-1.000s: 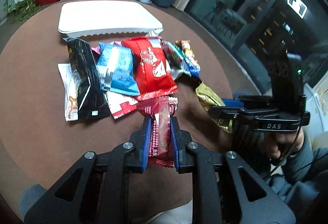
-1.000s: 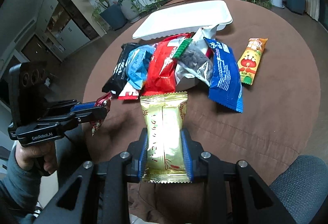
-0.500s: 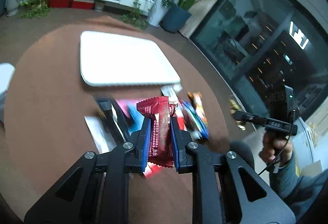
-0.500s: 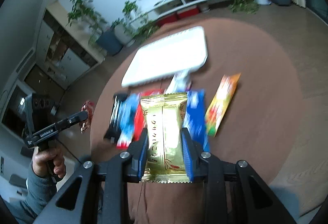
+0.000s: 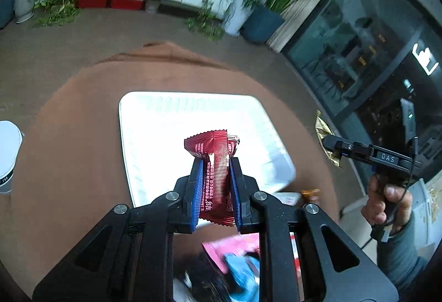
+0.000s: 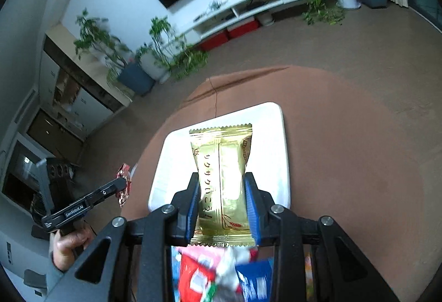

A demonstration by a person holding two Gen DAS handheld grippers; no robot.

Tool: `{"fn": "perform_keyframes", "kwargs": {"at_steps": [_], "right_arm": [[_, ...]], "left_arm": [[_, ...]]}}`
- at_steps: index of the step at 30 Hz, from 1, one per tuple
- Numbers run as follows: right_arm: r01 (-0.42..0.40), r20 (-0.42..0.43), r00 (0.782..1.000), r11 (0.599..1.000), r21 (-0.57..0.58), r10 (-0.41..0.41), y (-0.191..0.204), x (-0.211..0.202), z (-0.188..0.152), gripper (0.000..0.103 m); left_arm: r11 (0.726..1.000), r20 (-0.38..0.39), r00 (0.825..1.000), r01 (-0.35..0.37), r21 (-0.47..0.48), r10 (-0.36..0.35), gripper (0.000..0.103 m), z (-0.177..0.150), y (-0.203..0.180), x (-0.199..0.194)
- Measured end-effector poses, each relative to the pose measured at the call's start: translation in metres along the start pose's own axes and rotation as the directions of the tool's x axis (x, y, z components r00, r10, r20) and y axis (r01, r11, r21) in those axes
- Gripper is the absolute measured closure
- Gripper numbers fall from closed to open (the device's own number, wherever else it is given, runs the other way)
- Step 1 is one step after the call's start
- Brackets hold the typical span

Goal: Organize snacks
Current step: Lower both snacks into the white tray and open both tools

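Note:
My left gripper (image 5: 215,163) is shut on a dark red snack packet (image 5: 215,163) and holds it in the air over the white tray (image 5: 154,141). My right gripper (image 6: 221,183) is shut on a gold snack packet (image 6: 221,161), also in the air over the white tray (image 6: 284,147). The tray lies on a round brown table (image 5: 69,136). The right gripper also shows in the left wrist view (image 5: 327,142) with gold foil in it. The left gripper shows in the right wrist view (image 6: 121,182) with the red packet.
The pile of loose snack packets (image 5: 237,266) lies below and behind both grippers, blurred; it also shows in the right wrist view (image 6: 221,271). A white cup (image 5: 7,155) stands at the table's left edge. Potted plants and a white TV bench stand beyond the table.
Both grippers have lifted and moved forward from the snack pile to above the white tray, each still holding its packet.

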State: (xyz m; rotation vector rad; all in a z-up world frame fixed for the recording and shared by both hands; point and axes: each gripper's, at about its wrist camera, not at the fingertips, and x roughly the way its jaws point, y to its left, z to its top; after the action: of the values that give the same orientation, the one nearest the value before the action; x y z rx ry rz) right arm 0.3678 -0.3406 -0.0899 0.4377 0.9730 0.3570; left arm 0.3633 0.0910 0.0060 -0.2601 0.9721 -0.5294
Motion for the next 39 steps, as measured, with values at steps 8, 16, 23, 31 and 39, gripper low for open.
{"fn": "perform_keyframes", "kwargs": {"at_steps": [8, 16, 23, 31, 39], "right_arm": [[0.111, -0.117, 0.986, 0.992, -0.057, -0.117, 0.006, 0.085, 0.01, 0.07], [0.204, -0.173, 0.959, 0.971, -0.122, -0.223, -0.003, 0.121, -0.001, 0.07], [0.242, -0.16, 0.951, 0.959, -0.144, -0.264, -0.002, 0.123, 0.0, 0.048], [0.229, -0.148, 0.958, 0.966, -0.121, -0.245, -0.008, 0.115, -0.002, 0.044], [0.106, -0.053, 0.993, 0.992, -0.068, -0.109, -0.005, 0.061, 0.009, 0.018]], "left_arm": [[0.997, -0.12, 0.989, -0.083, 0.008, 0.083, 0.086, 0.011, 0.019, 0.066], [0.987, -0.183, 0.97, -0.153, 0.047, 0.159, 0.084, -0.004, 0.022, 0.105], [0.98, -0.173, 0.965, -0.19, 0.058, 0.197, 0.081, -0.003, 0.017, 0.106], [0.976, -0.149, 0.966, -0.204, 0.078, 0.213, 0.081, -0.004, 0.01, 0.101], [0.981, 0.033, 0.985, -0.171, 0.093, 0.169, 0.044, 0.0, -0.013, 0.045]]}}
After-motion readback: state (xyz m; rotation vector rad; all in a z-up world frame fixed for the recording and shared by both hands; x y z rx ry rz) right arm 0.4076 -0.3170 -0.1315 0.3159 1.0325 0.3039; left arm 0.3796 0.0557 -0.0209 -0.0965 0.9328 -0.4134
